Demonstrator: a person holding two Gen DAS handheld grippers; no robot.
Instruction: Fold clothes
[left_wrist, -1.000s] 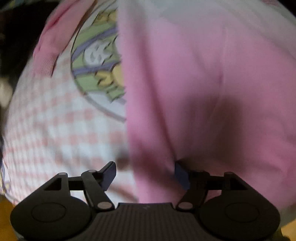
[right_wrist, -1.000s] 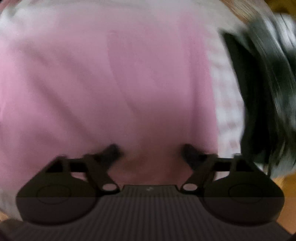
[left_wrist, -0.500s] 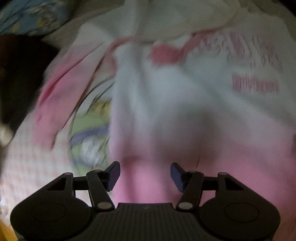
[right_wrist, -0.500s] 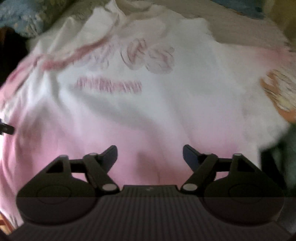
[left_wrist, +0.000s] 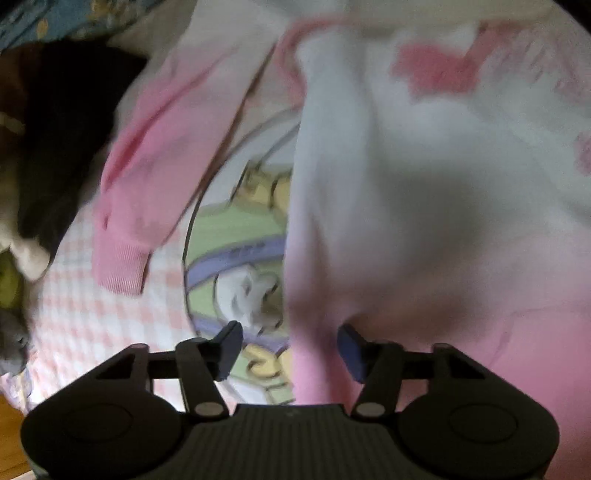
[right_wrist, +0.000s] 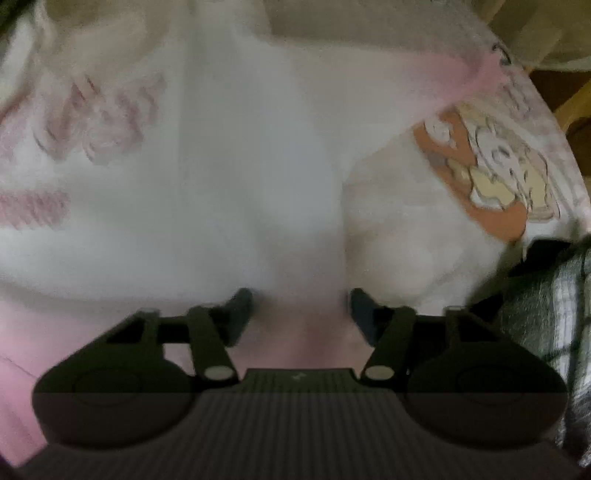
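- While both grippers point steeply down, a white-and-pink sweatshirt (left_wrist: 424, 177) lies spread beneath them on a bed sheet (left_wrist: 92, 306) printed with pink checks and cartoon pictures.
- Left gripper (left_wrist: 290, 347): its jaws stand partly apart and have just been closing. The sweatshirt's pink side edge runs down between them; the right-hand finger lies against the cloth, but the left-hand finger is over the sheet, so nothing looks pinched.
- One pink sleeve (left_wrist: 147, 177) with a ribbed cuff lies off to the left of the body, resting on the sheet.
- A dark garment (left_wrist: 62, 140) sits at the far left edge of the left wrist view.
- Right gripper (right_wrist: 301, 314): its jaws are also partly apart and have just been closing. Pale pink cloth from the sweatshirt's lower part sits between the fingers; the blur hides whether they press it.
- Faded pink lettering (right_wrist: 92, 118) shows on the sweatshirt's white chest, up and left of the right gripper.
- A grey checked cloth (right_wrist: 554, 314) lies at the right edge of that view.
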